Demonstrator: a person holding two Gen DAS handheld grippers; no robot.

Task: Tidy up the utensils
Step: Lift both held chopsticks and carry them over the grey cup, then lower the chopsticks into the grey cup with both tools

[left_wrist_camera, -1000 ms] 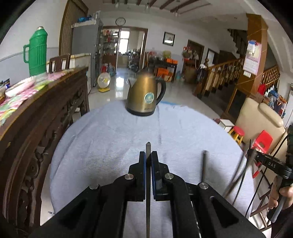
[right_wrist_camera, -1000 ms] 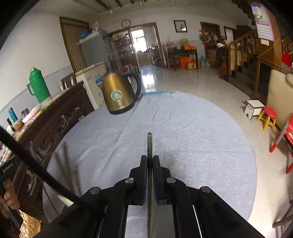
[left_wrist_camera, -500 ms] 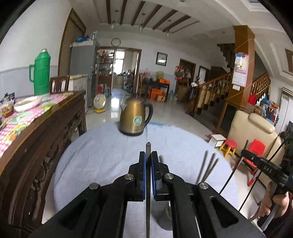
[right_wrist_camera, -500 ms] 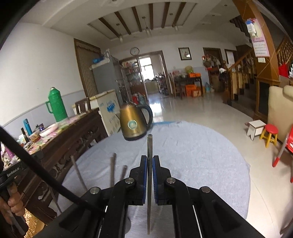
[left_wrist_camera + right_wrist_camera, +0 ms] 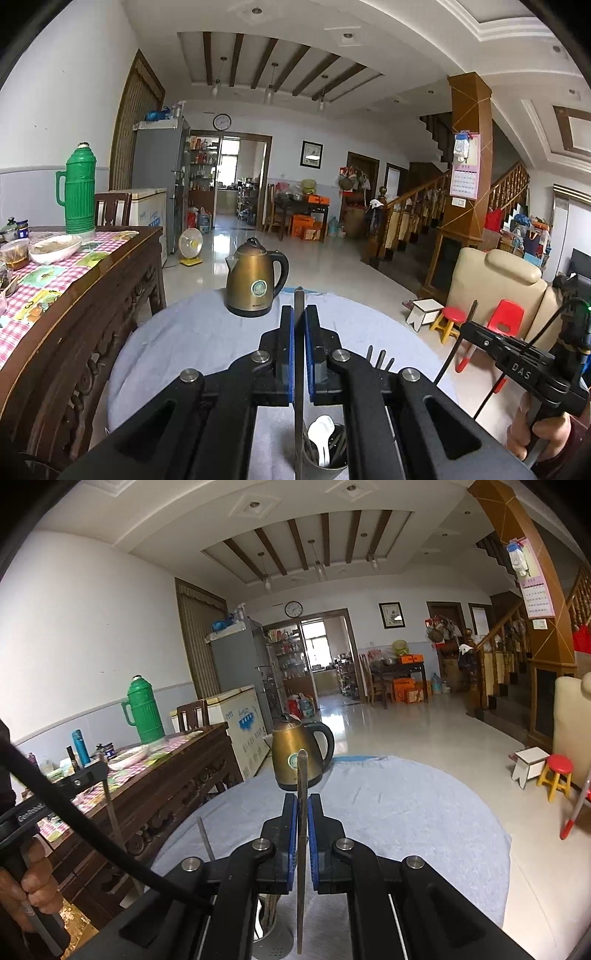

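Since a second before, we had tipped both cameras upward: the ceiling beams filled the top of each view, where earlier the grey cloth had taken up most of it, and the kettle (image 5: pixel 256 286) sat lower and smaller.

Our left gripper (image 5: pixel 299 334) had its blue-padded jaws closed on a thin, flat metal utensil handle (image 5: pixel 299 369) that stood upright, its tip above the fingers. Below it, a metal cup (image 5: pixel 325 452) held a white spoon (image 5: pixel 322 435) and dark utensils; fork tines (image 5: pixel 379 357) poked up just right of the jaws. Our right gripper (image 5: pixel 303 818) likewise clamped a flat metal handle (image 5: pixel 301 849), slightly tilted, over the rim of a container (image 5: pixel 271 921).

The round table (image 5: pixel 406 812) wore a pale grey-blue cloth. A carved wooden sideboard (image 5: pixel 74 314) stood to the left with a green flask (image 5: pixel 79 192) on it. Beyond lay a glossy tiled floor, a staircase (image 5: pixel 424 206) and a red stool (image 5: pixel 557 775).
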